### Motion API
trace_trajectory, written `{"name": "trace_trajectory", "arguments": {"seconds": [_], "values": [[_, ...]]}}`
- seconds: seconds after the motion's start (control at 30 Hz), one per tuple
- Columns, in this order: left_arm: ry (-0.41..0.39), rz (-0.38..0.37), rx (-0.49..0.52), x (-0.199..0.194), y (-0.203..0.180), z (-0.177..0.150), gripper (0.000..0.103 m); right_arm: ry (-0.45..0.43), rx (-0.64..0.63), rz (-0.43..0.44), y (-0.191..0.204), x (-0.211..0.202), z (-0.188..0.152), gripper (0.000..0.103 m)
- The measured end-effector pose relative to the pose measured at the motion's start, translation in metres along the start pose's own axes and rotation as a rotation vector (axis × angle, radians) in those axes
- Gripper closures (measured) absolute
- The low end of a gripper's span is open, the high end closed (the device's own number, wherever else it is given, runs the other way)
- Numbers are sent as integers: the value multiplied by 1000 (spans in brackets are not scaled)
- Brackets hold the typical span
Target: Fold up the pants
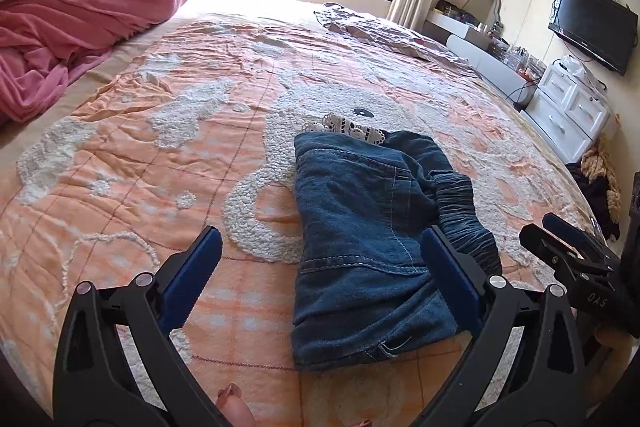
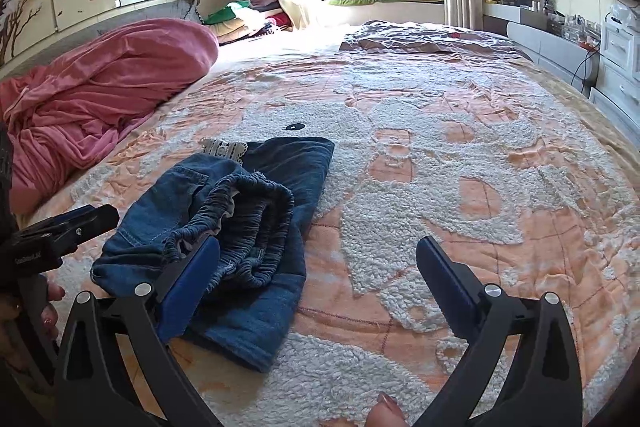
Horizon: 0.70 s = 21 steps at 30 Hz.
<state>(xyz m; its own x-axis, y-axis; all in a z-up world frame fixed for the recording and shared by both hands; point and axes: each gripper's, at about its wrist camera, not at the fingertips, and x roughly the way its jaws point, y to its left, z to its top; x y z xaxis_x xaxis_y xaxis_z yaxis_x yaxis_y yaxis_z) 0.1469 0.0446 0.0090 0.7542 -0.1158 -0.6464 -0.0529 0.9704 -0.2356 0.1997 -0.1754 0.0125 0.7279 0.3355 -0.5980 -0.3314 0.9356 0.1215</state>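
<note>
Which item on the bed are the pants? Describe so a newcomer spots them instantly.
Start at the big bed with the orange quilt. Near its front edge, on the fluffy white cartoon patch, lies a compact folded bundle: the pants. They are the only dark blue denim there, with a gathered elastic waistband and white lace trim, unlike the pink blanket.

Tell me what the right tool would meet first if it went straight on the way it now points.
Probably the bedspread. The right tool stands open and angled down at the bed, with bare orange-and-white cover between its fingers. The folded jeans lie off to its left, behind the left finger, so likely missed, though depth is unclear.
</note>
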Motion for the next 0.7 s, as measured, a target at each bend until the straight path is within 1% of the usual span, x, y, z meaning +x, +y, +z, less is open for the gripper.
{"name": "trace_trajectory", "arguments": {"seconds": [0.47, 0.6, 0.7], "values": [[-8, 3, 41, -20, -12, -14, 10, -33, -5, 20, 3, -26, -3, 5], [-7, 20, 51, -28, -14, -25, 10, -29, -18, 27, 5, -34, -9, 5], [2, 15, 47, -34, -14, -37, 10, -22, -16, 37, 5, -39, -15, 5]]}}
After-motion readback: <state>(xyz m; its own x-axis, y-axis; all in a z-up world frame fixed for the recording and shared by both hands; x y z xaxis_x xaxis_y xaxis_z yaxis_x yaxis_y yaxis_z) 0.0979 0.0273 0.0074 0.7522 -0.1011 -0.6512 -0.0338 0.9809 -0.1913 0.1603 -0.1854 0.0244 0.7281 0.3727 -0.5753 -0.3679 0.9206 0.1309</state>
